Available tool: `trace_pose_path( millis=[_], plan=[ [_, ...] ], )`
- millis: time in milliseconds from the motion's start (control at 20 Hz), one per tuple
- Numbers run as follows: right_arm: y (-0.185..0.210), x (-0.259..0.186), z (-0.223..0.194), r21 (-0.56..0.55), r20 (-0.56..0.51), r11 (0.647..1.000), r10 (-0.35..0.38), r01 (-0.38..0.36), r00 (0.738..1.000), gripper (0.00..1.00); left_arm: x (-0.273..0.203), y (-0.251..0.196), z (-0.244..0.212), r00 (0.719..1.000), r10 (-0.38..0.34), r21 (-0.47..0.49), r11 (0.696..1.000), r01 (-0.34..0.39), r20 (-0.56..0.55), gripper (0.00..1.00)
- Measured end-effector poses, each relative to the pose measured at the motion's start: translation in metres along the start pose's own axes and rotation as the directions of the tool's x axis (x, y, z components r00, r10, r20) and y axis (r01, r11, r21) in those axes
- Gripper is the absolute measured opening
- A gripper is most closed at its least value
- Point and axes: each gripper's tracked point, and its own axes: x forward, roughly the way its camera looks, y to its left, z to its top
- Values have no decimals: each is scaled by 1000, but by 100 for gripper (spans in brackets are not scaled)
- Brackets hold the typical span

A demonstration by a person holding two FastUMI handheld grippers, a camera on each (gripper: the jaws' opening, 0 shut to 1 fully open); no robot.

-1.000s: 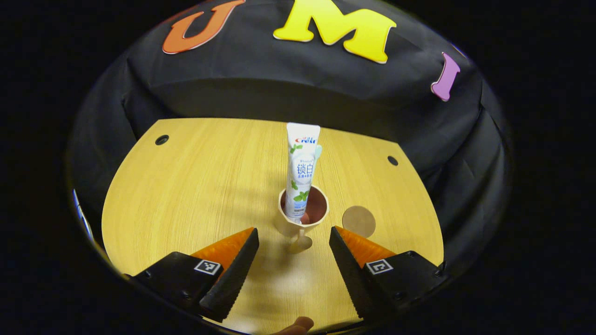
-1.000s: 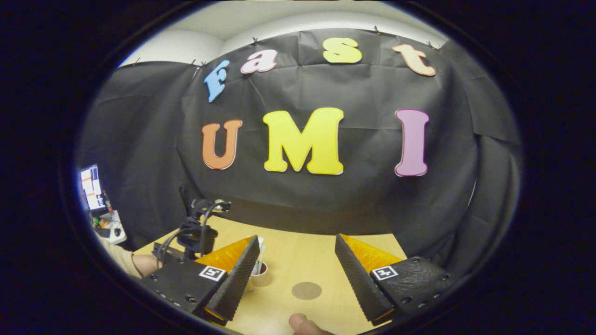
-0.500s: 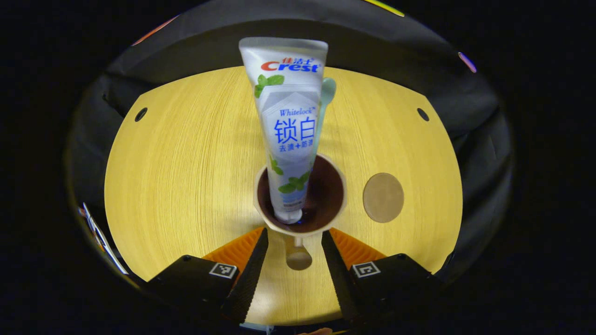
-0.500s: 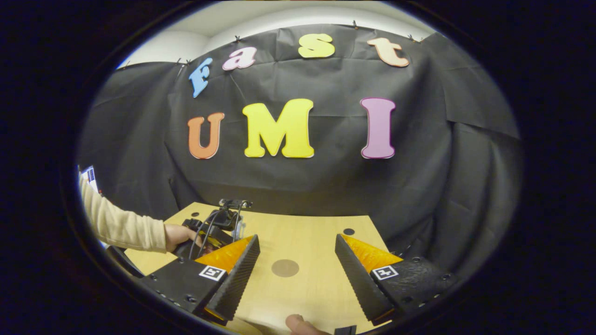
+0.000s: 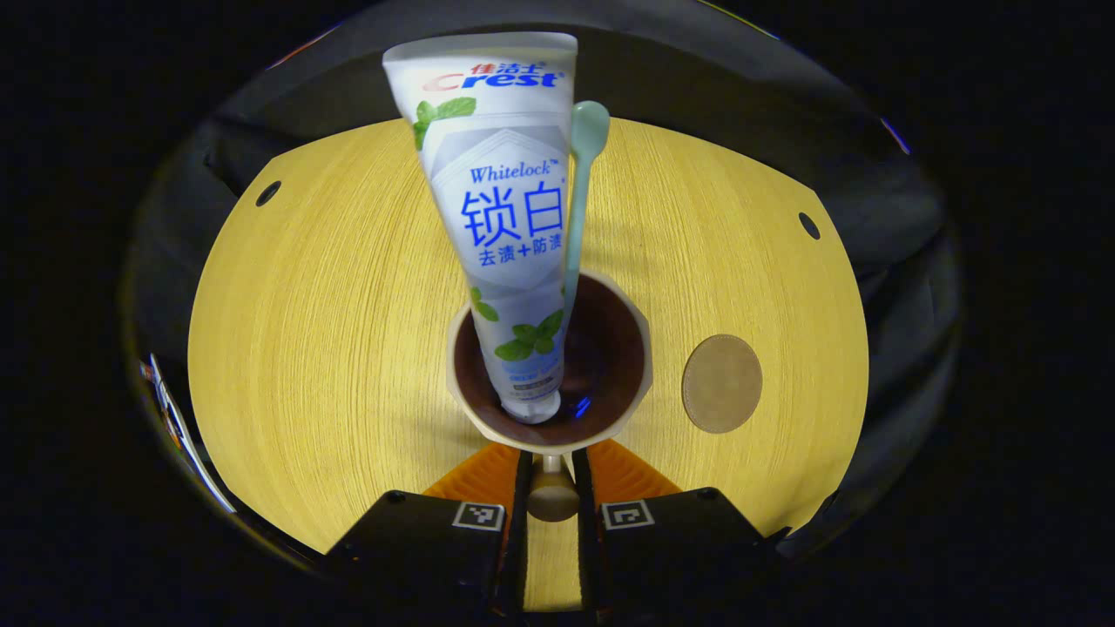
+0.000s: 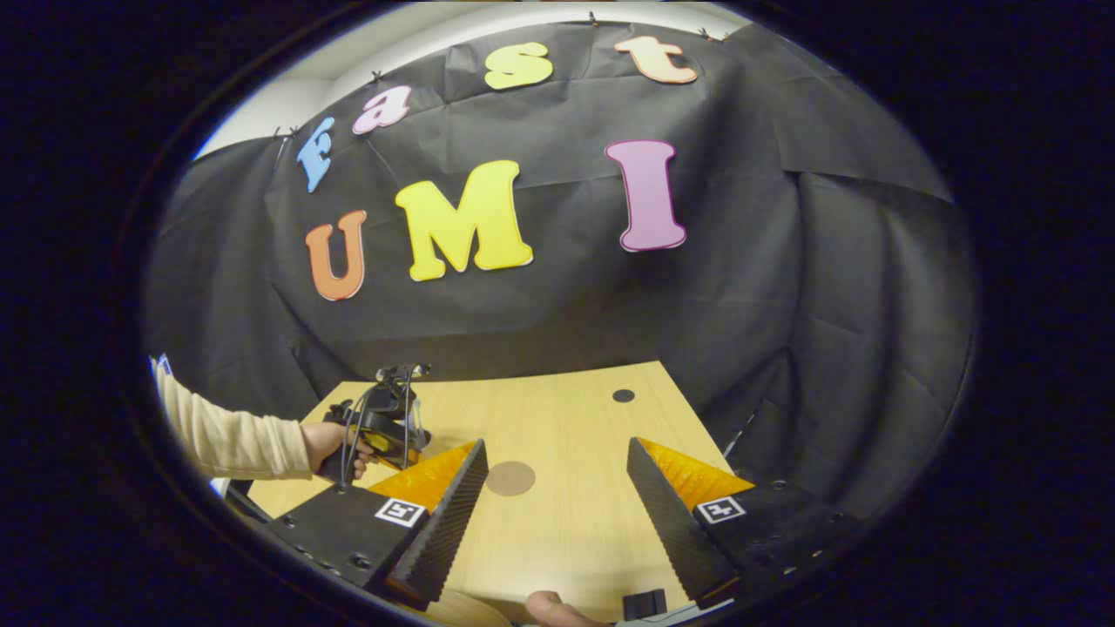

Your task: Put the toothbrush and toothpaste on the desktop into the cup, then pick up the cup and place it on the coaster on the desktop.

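Left gripper (image 5: 550, 475) jaws now clamped on cup (image 5: 550, 425) handle | right gripper (image 6: 557, 505) jaws wide

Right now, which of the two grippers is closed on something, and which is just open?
The left gripper is closed on the cup's handle; the right gripper hangs open above the desktop.

Light falls from overhead and lands brightest on the desk (image 5: 348, 331) in the left gripper view, where the wood glows a warm yellow and the toothpaste (image 5: 505, 209) throws a soft shadow away toward the far edge. The tube's top is slightly washed out by glare. The inside of the cup (image 5: 610, 366) stays dark, with one small blue glint. Both views bend strongly near their rims, curving the desk's edges. The right gripper view is dimmer and evenly lit; its nearest objects look soft.
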Motion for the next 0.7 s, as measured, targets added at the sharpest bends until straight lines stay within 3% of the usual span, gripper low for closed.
trace_pose_path(
  millis=[200,250,300,700],
  plan=[
    [-5,2,-7,-18,-8,1000,14,-14,1000,97,-1,-17,6,997,29,35,999,-31,77,23],
    [-6,2,-7,-16,-9,1000,17,-17,1000,96,-9,-22,10,997,17,46,999,-20,80,27],
    [-9,3,-7,-17,-9,1000,18,-18,1000,97,-7,-23,11,997,1,59,998,-6,79,23],
    [-37,4,-5,-12,19,1000,6,-6,1000,97,-15,-69,1,996,-82,184,980,76,26,23]
  ],
)
